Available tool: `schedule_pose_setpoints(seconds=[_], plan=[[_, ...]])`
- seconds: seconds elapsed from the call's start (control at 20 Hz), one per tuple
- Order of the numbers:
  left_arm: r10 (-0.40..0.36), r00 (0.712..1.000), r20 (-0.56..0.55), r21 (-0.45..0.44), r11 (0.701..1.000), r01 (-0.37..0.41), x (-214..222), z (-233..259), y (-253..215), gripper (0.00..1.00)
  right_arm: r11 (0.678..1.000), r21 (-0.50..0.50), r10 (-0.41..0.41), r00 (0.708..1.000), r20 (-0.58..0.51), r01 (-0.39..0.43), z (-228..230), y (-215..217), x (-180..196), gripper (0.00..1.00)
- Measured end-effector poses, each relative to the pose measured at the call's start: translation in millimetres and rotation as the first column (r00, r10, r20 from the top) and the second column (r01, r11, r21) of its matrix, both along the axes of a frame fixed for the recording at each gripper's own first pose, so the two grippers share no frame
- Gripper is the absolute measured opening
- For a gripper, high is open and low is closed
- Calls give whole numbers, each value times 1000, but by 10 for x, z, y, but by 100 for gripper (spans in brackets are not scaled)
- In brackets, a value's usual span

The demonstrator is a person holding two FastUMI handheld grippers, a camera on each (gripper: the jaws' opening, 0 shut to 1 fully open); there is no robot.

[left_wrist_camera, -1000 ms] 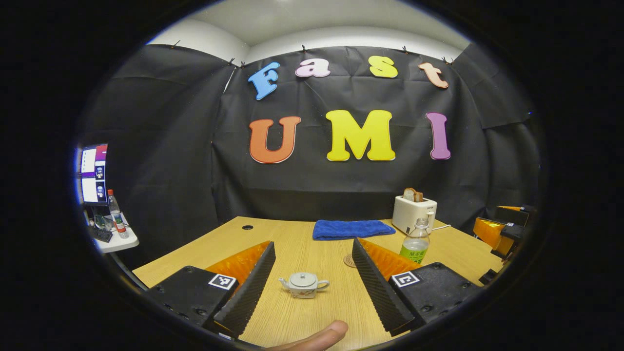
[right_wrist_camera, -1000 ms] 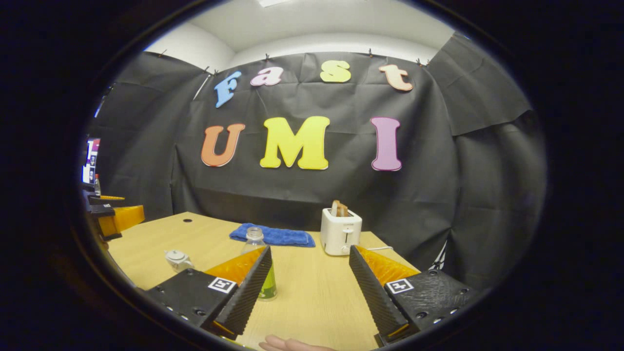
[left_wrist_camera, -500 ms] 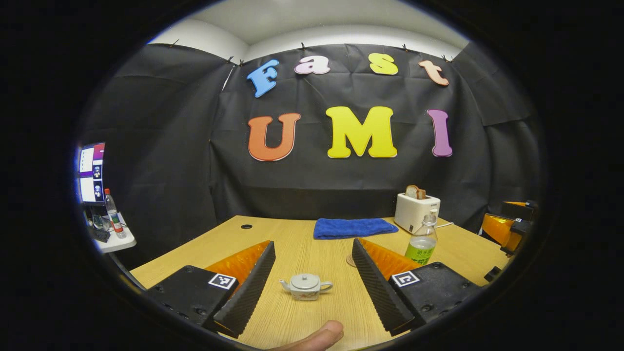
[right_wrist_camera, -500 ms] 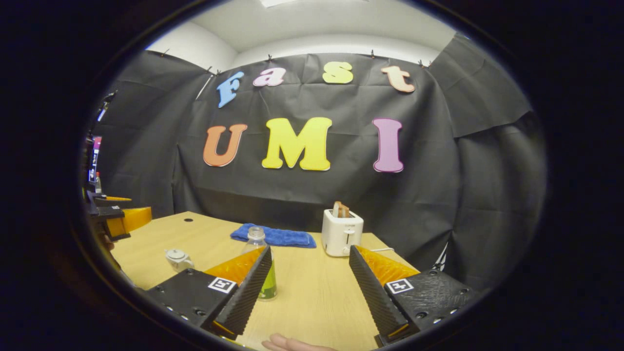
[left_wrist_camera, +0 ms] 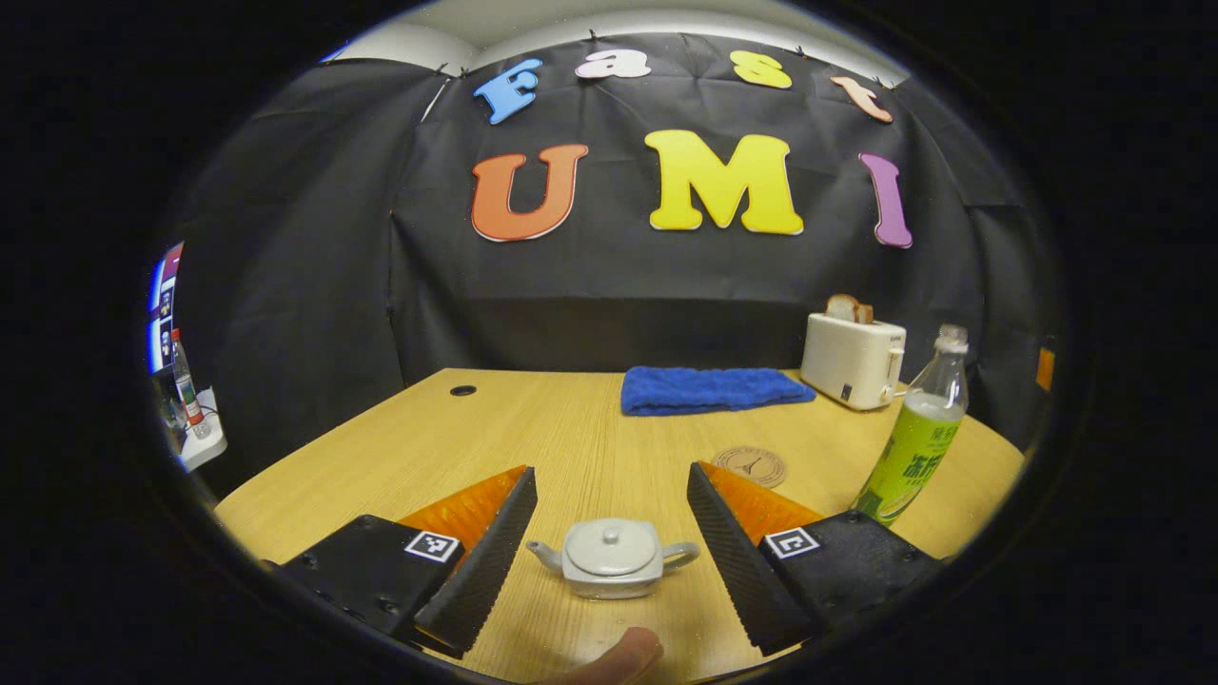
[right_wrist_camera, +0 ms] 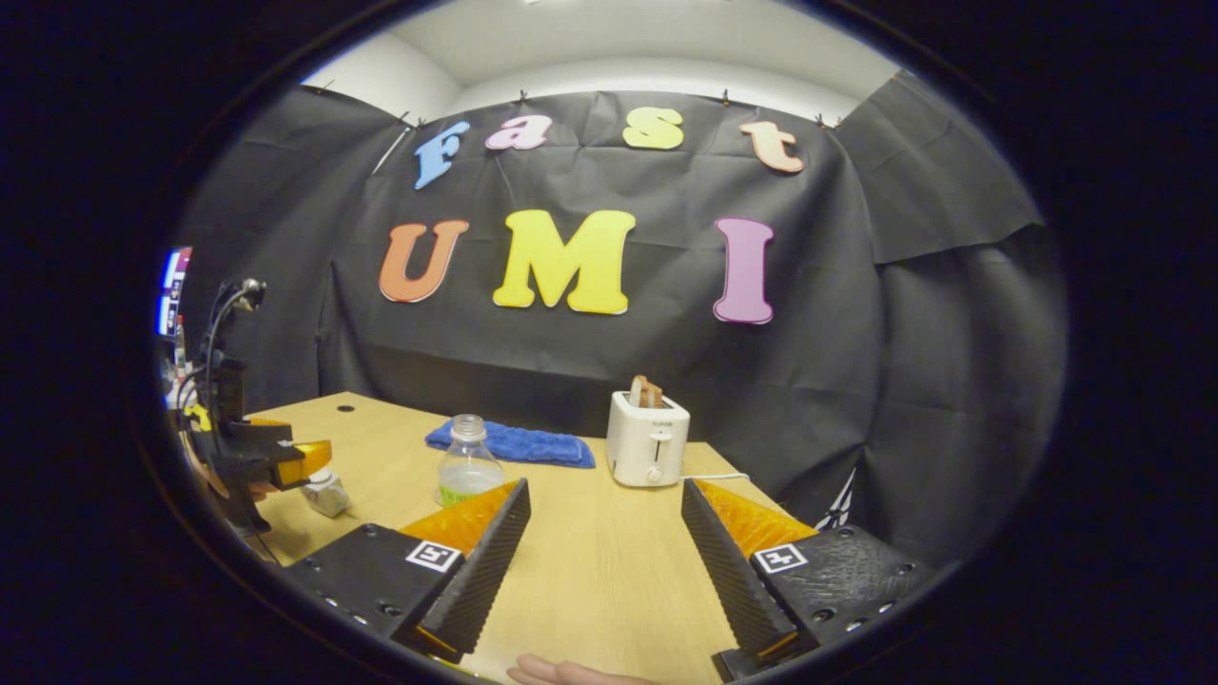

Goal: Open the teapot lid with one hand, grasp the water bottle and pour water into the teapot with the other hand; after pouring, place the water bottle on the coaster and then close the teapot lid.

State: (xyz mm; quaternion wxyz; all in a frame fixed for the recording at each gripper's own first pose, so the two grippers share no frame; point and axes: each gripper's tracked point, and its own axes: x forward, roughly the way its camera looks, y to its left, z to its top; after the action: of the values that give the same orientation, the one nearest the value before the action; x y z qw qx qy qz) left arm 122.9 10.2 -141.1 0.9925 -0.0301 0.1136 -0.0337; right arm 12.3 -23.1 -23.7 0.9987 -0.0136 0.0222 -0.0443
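Closer now than a second ago, the left claw (left_wrist_camera: 612, 561) has come forward until the teapot (left_wrist_camera: 611, 557) sits between its two spread fingers, neither finger touching it; the water bottle (left_wrist_camera: 912, 430), which stood behind the right-hand finger, is now clear of it and further to the right. In the right gripper view the bottle has slid from behind the left-hand finger to stand just beyond its tip.

Black cloth walls enclose the booth, with a pale ceiling above. A light wooden surface (left_wrist_camera: 561, 428) fills the lower half of the left gripper view, with a small dark hole (left_wrist_camera: 463, 390) near its far left edge. Behind the teapot, against the wall, lies a folded blue towel (left_wrist_camera: 714, 389); right of the towel stands a white toaster (left_wrist_camera: 852, 359) with bread slices in its slots. A round coaster (left_wrist_camera: 751, 466) lies between the teapot and the toaster, bare.

The bottle stands upright right of the coaster, cap off, pale liquid in its lower part. The teapot stands upright with its lid (left_wrist_camera: 611, 545) on, spout pointing left and handle right in the left gripper view, so its long axis runs across the claw's gap.

The right claw (right_wrist_camera: 605, 561) hangs wide open over bare wood, right of the bottle (right_wrist_camera: 467, 471).
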Motion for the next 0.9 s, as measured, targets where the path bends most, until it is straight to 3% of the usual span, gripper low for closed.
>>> schedule_pose_setpoints(seconds=[0.2,0.35,0.6,0.9], plan=[[6,1000,-15,-46,999,-6,46,-172,11,100,1000,4,-1,999,-34,1,-123,2,81,96],[3,1000,31,-24,1000,-2,29,-147,-4,98,1000,-2,3,999,-51,-4,-176,45,120,95],[-58,996,66,-22,998,59,69,-139,-122,78,1000,-22,15,997,-74,-17,-278,135,140,96],[-17,999,34,-14,1000,17,100,-230,-9,58,999,-21,23,995,-98,-25,-382,164,199,96]])
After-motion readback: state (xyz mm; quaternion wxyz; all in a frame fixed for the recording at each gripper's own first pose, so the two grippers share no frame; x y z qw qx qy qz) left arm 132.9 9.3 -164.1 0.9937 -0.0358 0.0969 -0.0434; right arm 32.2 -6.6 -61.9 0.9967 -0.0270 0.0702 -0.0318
